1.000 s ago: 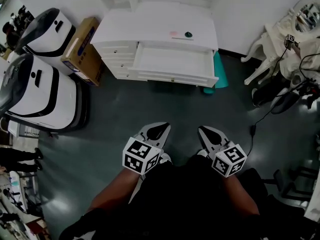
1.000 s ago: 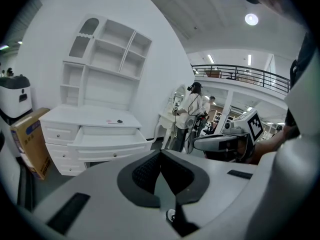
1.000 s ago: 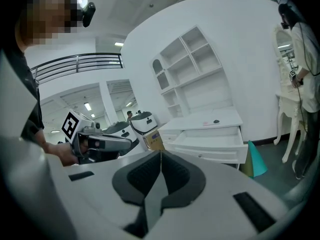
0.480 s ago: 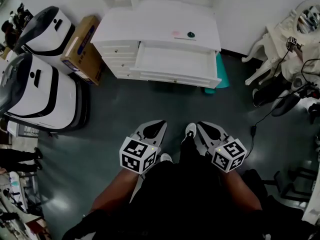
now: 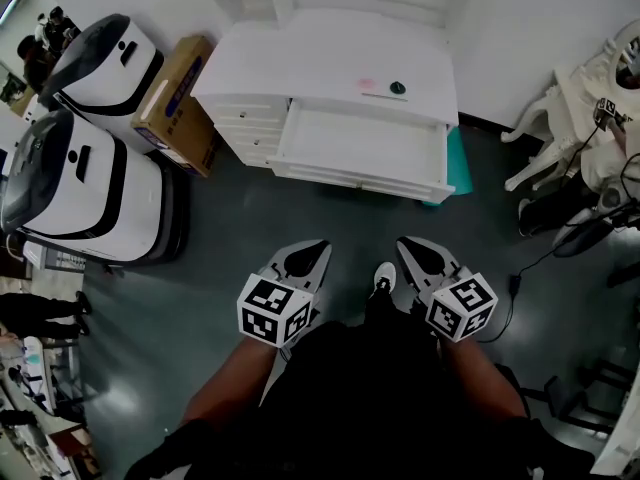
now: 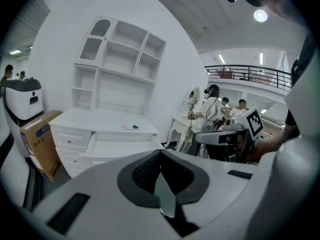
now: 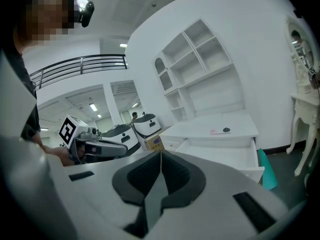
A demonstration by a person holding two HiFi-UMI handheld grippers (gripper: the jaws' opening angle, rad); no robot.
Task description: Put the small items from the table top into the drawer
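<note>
1. Plainly, the left gripper [image 6: 160,160] had its jaws pressed together along a thin seam, with nothing between them. It was held low in front of the person, pointing toward the desk [image 5: 300,58] and well apart from it.
2. The right gripper [image 7: 160,160] was likewise closed tight on nothing, near the left one and at about the same level, over the dark floor [image 5: 250,218].
3. The white desk stood against the wall, with a white shelf unit [image 6: 120,59] rising from its back.
4. On the desk's right side, the wide drawer [image 5: 360,146] was pulled out, its white bottom showing.
5. Two small things lay on the desk top, just behind the open drawer and toward the right. One was a small dark round item [image 5: 398,88]. Near it on the left lay a flat pink item [image 5: 365,84]. What either one was could not be told.
6. The smaller drawers [image 5: 245,128] on the desk's left side were pushed in.
7. A cardboard box [image 5: 175,103] stood just beside the desk's left side, and two white machines [image 5: 80,188] with dark tops stood farther left.
8. A teal thing [image 5: 457,158] showed at the desk's right side, partly hidden by the open drawer, with a white chair [image 5: 540,128] well apart to the right.
9. The person's shoe [image 5: 383,275] showed between the two grippers.
</note>
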